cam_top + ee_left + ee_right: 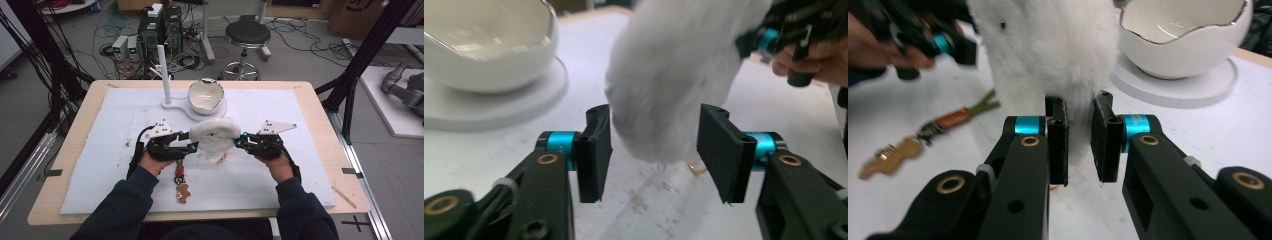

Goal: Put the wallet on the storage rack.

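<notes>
The fluffy white plush pouch (215, 134) hung above the middle of the white foam mat (100, 165), lifted between the two tools, with something small and gold dangling beneath it. The right gripper (1079, 131), at the pouch's three o'clock, was clenched on a thin edge of the fur, its jaws nearly together. The left gripper (651, 145), at nine o'clock, stood released, its jaws wide apart with the pouch's lower end between them but not pinched.

To do this step well, I judged the left jaws should close on the pouch's rim opposite the right grip, squarely and not too deep, so the opening could be pulled wide without tearing free.

A brown keychain with a guitar-shaped charm (182, 187) lay at six o'clock. A white eggshell-shaped ceramic bowl (205, 94) sat on its round white stand at twelve o'clock.
</notes>
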The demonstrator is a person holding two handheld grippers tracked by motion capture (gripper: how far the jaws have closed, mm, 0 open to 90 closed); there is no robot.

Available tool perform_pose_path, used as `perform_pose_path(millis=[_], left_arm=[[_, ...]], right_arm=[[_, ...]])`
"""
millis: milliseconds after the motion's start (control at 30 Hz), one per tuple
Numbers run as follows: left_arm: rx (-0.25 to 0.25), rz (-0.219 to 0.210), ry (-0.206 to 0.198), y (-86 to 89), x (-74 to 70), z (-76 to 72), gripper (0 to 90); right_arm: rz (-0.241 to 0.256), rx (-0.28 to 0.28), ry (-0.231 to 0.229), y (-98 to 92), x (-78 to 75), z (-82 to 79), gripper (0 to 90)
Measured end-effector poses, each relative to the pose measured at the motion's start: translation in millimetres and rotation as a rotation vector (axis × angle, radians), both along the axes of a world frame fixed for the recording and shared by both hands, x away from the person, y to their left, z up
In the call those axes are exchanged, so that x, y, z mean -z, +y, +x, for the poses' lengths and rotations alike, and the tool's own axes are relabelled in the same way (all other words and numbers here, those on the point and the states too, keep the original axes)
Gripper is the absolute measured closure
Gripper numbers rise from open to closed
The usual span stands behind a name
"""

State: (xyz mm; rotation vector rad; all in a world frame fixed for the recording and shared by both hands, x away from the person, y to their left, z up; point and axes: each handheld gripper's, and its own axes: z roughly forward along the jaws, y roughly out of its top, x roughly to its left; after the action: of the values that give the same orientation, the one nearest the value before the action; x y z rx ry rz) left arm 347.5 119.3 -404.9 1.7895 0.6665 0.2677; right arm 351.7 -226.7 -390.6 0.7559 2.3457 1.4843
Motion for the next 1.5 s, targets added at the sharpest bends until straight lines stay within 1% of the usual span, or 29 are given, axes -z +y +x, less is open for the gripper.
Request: perform_pose_path(millis=[100, 200, 233, 267, 333, 367, 400, 433, 467, 500, 533, 567, 700, 733, 800, 833, 900, 933, 1000, 1033, 1067, 1167, 1233, 1267, 1300, 1333, 1367, 1433, 1500], left_arm=[[-0.015, -0.030, -0.046, 4.3, -6.5, -0.4, 45.7], [-0.014, -0.017, -0.051, 3.6, -5.9, 0.4, 46.2], [0.001, -0.008, -0.046, 2.3, -5.0, 0.2, 56.0], [0.024, 0.007, -0.054, 0.6, -4.2, -0.8, 56.0], [0.047, 0.050, -0.070, -2.6, -3.1, -3.5, 70.6], [0.063, 0.040, -0.064, -2.7, -2.8, -3.7, 72.9], [0.073, 0.015, -0.073, -2.1, -4.6, -4.1, 75.5], [0.073, 0.015, -0.073, -2.1, -4.6, -4.1, 76.1], [0.076, -0.007, -0.074, -1.5, -5.4, -4.5, 76.5], [0.076, -0.009, -0.080, -0.3, -6.1, -4.6, 76.8], [0.077, -0.023, -0.078, 0.5, -6.5, -4.6, 76.8], [0.084, -0.035, -0.083, 1.7, -7.3, -4.7, 76.9], [0.095, -0.081, -0.098, 3.3, -9.7, -5.8, 77.1], [0.096, -0.082, -0.098, 3.2, -9.7, -5.8, 77.1], [0.098, -0.077, -0.093, 2.6, -8.5, -5.4, 77.0], [0.097, -0.071, -0.087, 1.8, -7.7, -5.4, 77.0], [0.093, -0.051, -0.071, -0.2, -5.0, -4.7, 76.4], [0.084, -0.020, -0.052, -3.2, -2.5, -3.9, 74.7], [0.081, -0.011, -0.047, -4.3, -1.4, -3.8, 70.9], [0.068, 0.010, -0.038, -5.3, -0.3, -3.2, 70.9], [0.057, 0.018, -0.034, -5.4, 0.5, -2.6, 67.9], [-0.011, 0.022, -0.007, 1.4, 1.2, 1.0, 52.8], [-0.057, 0.013, 0.000, 11.6, 1.0, 3.8, 43.8], [-0.100, 0.003, 0.000, 22.0, 0.4, 5.5, 41.6], [-0.100, 0.003, 0.000, 22.0, 0.4, 5.5, 38.9], [-0.143, 0.002, -0.006, 34.9, -0.8, 7.2, 36.8], [-0.143, 0.002, -0.006, 34.9, -0.8, 7.2, 34.5], [-0.208, 0.006, -0.022, 56.2, -2.1, 8.2, 31.3], [-0.228, 0.004, -0.023, 62.3, -2.1, 8.6, 29.1]], right_arm=[[-0.034, -0.005, -0.008, 0.1, -0.6, -0.2, 80.2], [-0.048, -0.036, -0.016, 3.5, -1.0, -1.7, 80.1], [-0.049, -0.061, -0.021, 7.7, -1.4, -3.7, 80.1], [-0.049, -0.061, -0.021, 7.7, -1.4, -3.7, 80.1], [-0.051, -0.060, -0.025, 9.9, -2.7, -5.1, 79.9], [-0.041, -0.048, -0.023, 8.7, -3.4, -5.1, 79.6], [-0.002, -0.035, -0.010, 3.8, -3.9, -3.0, 76.9], [-0.002, -0.035, -0.010, 3.8, -3.9, -3.0, 76.9], [0.028, -0.016, 0.004, 1.1, -2.5, -1.3, 68.2], [0.030, 0.000, 0.011, 1.0, -1.5, -0.2, 59.3], [0.030, 0.000, 0.011, 1.0, -1.5, -0.2, 59.3], [0.034, 0.017, 0.020, 0.8, -0.2, 1.0, 52.7], [0.050, -0.004, 0.079, 1.4, 7.9, 6.3, 43.9], [0.056, -0.014, 0.098, 2.0, 10.1, 7.6, 44.8], [0.097, -0.049, 0.122, 1.9, 10.7, 8.0, 67.0], [0.097, -0.049, 0.122, 1.9, 10.7, 8.0, 67.0], [0.117, -0.048, 0.099, 0.1, 7.1, 5.4, 74.6], [0.148, -0.037, 0.097, -2.6, 4.6, 4.3, 77.0], [0.164, -0.029, 0.082, -3.8, 2.4, 3.2, 78.1], [0.164, -0.029, 0.082, -3.8, 2.4, 3.2, 78.1], [0.151, -0.019, 0.056, -3.6, 0.0, 2.1, 78.4], [0.111, 0.007, -0.002, -3.5, -4.7, -0.6, 79.0], [0.075, 0.048, -0.049, -6.9, -10.4, -1.4, 79.2], [0.066, 0.059, -0.066, -8.0, -12.0, -1.2, 79.3], [0.056, 0.068, -0.078, -9.2, -14.4, -0.9, 79.3], [0.043, 0.079, -0.095, -10.6, -17.4, -0.3, 79.3], [0.038, 0.086, -0.099, -11.0, -19.1, 0.0, 79.4], [0.025, 0.099, -0.126, -11.9, -23.6, 3.4, 79.4], [0.016, 0.110, -0.136, -11.7, -26.0, 5.2, 79.5]])
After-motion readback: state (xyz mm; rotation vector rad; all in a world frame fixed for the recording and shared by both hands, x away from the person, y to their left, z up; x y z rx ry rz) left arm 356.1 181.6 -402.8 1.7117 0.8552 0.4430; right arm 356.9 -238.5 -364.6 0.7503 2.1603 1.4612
